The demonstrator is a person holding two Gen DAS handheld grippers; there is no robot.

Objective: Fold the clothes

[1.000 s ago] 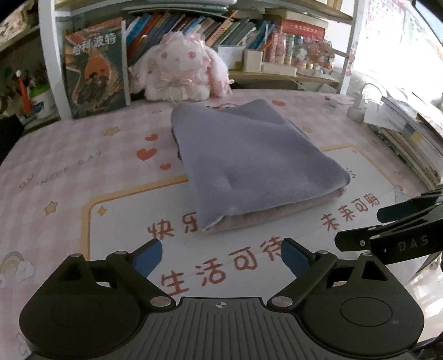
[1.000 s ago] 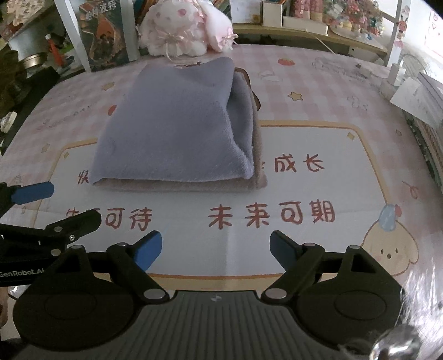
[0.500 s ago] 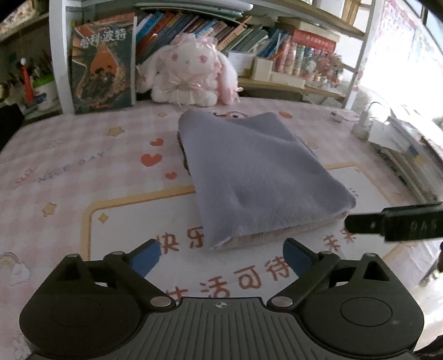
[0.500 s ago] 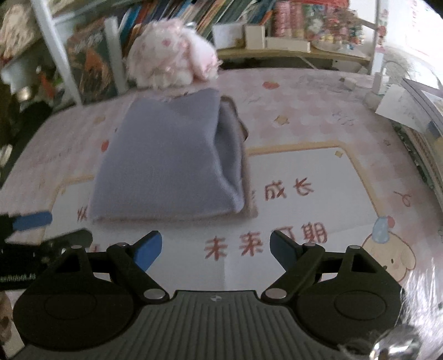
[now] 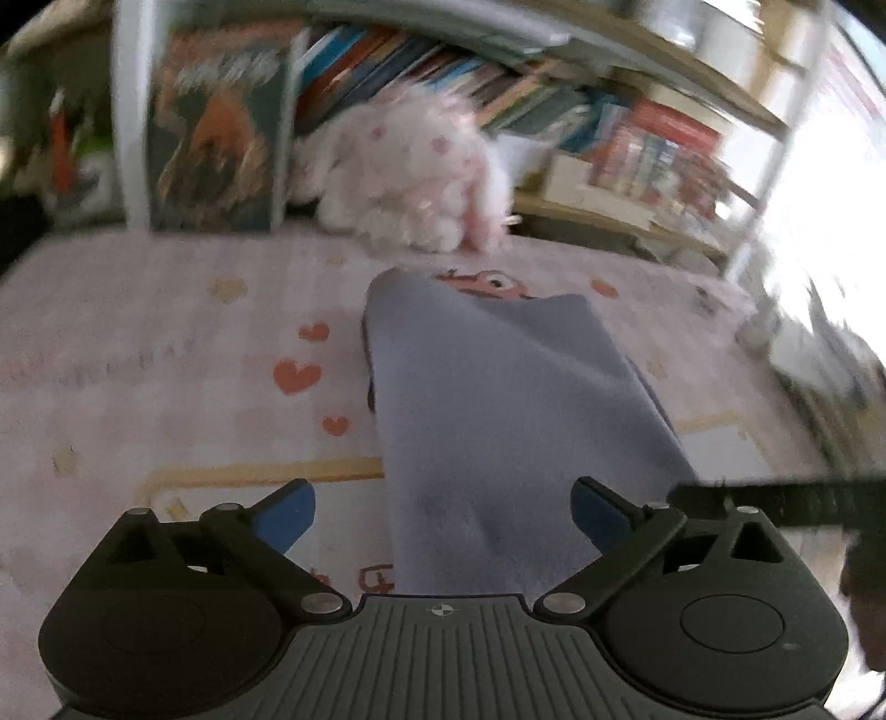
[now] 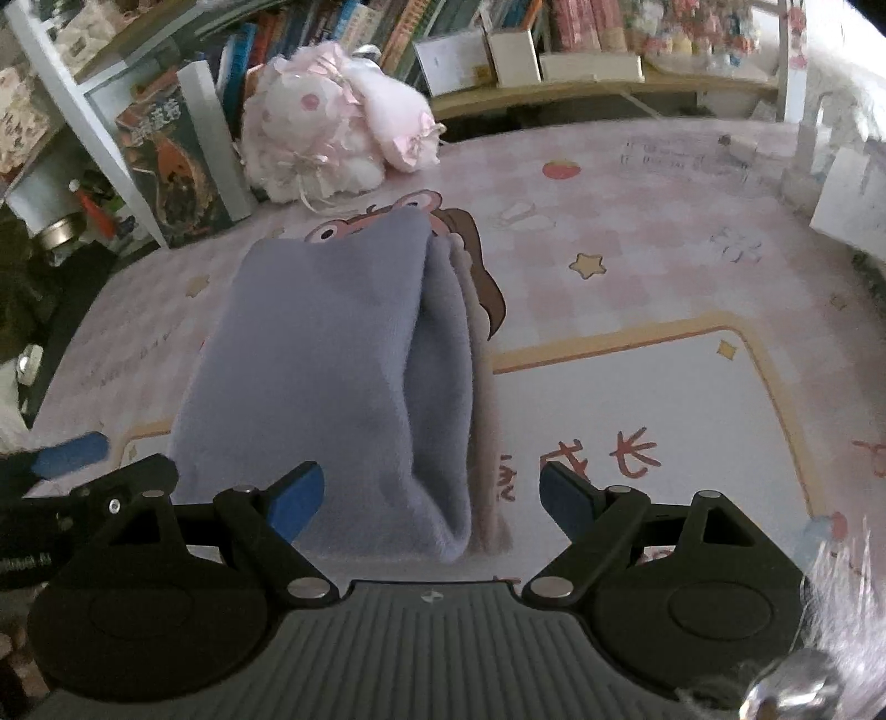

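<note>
Nearest the lens: left gripper (image 5: 443,512) spread wide, blue pads clear of everything, nothing held; near edge of the folded lavender garment (image 5: 515,410) seen in the gap between them, whether under or just ahead of the tips impossible to tell. Same with the right gripper (image 6: 432,498): jaws well apart, empty, blue fingertips (image 6: 296,495) flanking the garment's near right corner without pressing on it. Off to the left in the right wrist view, the other tool's black frame and one blue pad, low beside the cloth's left edge.

Just beyond: garment (image 6: 332,376) lying flat on the pink checked desk mat (image 6: 637,266), folded into a thick rectangle, lavender layer on top, a paler beige-pink layer showing along the right side and near edge. Partly over the mat's white panel with its yellow border and red characters, partly over a cartoon face printed further back.

Further off: white and pink plush rabbit (image 6: 332,133) sitting at the mat's far edge, well apart from the cloth. Beside it to the left, a dark illustrated book (image 6: 171,166) standing upright against a white shelf post. Behind, rows of books on the shelves (image 6: 443,33). Left wrist view heavily blurred throughout.
</note>
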